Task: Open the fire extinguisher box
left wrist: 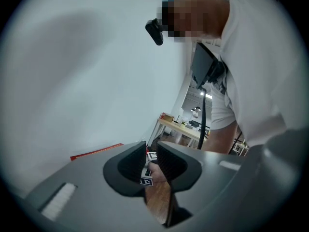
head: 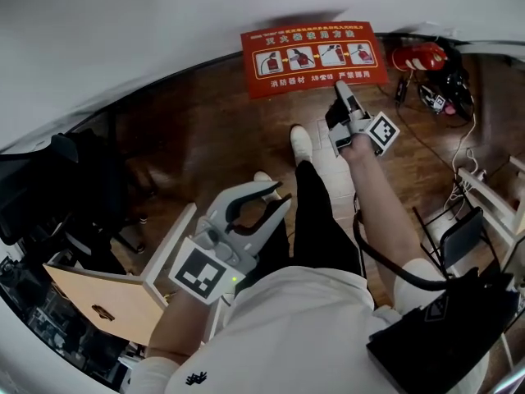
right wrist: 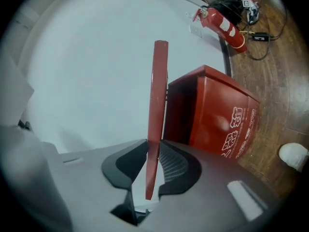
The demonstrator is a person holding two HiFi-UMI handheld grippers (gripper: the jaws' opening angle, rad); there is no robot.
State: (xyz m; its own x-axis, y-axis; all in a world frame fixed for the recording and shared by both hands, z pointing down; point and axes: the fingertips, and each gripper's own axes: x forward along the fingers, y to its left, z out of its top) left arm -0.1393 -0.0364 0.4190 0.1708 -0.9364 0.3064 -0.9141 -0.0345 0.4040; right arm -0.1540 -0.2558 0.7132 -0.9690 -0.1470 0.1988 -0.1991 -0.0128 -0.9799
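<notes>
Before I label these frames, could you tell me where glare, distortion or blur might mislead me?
Head view: fisheye bends the wall-floor edge, lid is sharp. Right gripper view: dark vignette, soft glare on the fire extinguisher box front. Left gripper view: vignette, mosaic patch at top.

The red lid (right wrist: pixel 157 105) stood on edge between the right gripper's (right wrist: pixel 153 148) jaws, filling the gap with no slack on either side. Just right of the jaws, the red fire extinguisher box (right wrist: pixel 217 112) blocked the way, close behind the lid. Left of the jaws and beyond them rose a bare white wall (right wrist: pixel 87 71), with open air before it. Past the box, a fire extinguisher (right wrist: pixel 223 27) and tangled cables (right wrist: pixel 256 35) cluttered the wood floor (right wrist: pixel 270 81). A white shoe (right wrist: pixel 293 156) sat low to the right.
</notes>
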